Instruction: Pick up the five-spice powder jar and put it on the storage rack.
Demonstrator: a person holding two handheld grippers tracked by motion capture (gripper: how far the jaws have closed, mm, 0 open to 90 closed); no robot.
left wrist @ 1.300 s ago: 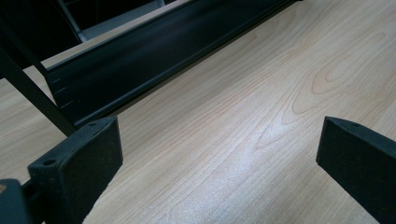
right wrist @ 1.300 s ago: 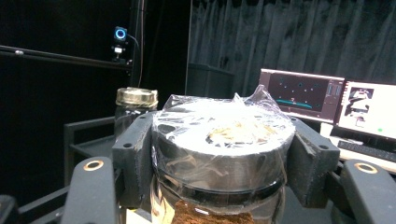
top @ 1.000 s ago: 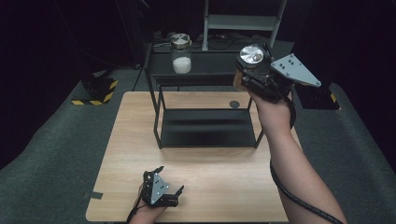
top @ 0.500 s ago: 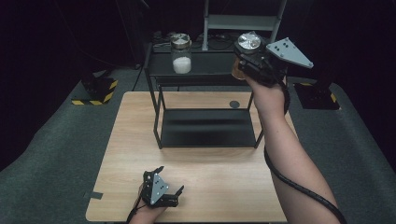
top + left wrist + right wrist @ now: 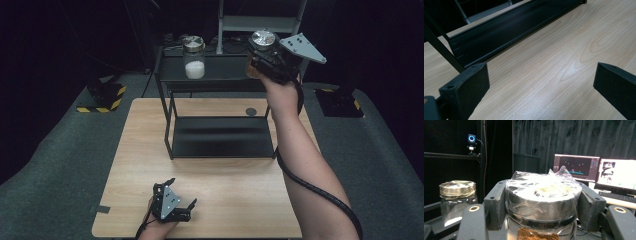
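My right gripper (image 5: 260, 55) is shut on a glass jar (image 5: 261, 47) with a silver lid wrapped in clear film and brown powder inside. It holds the jar upright over the right end of the black rack's top shelf (image 5: 225, 70). In the right gripper view both pads clamp the jar (image 5: 542, 202) just under its lid. A second jar (image 5: 194, 56) holding white powder stands on the shelf's left part, also seen as the second jar (image 5: 457, 200). My left gripper (image 5: 182, 197) rests open on the wooden table (image 5: 145, 135) near the front edge; its jaws stand wide over bare wood (image 5: 541, 82).
The black rack's lower shelf (image 5: 222, 137) lies on the table. A small dark disc (image 5: 251, 111) sits on the wood behind it. Yellow-black striped blocks (image 5: 102, 95) sit on the floor at left. Monitors (image 5: 596, 172) glow beyond the jar.
My right gripper has carried the jar leftward and farther back, from beside the rack's right end to above the top shelf. The left gripper has stayed put.
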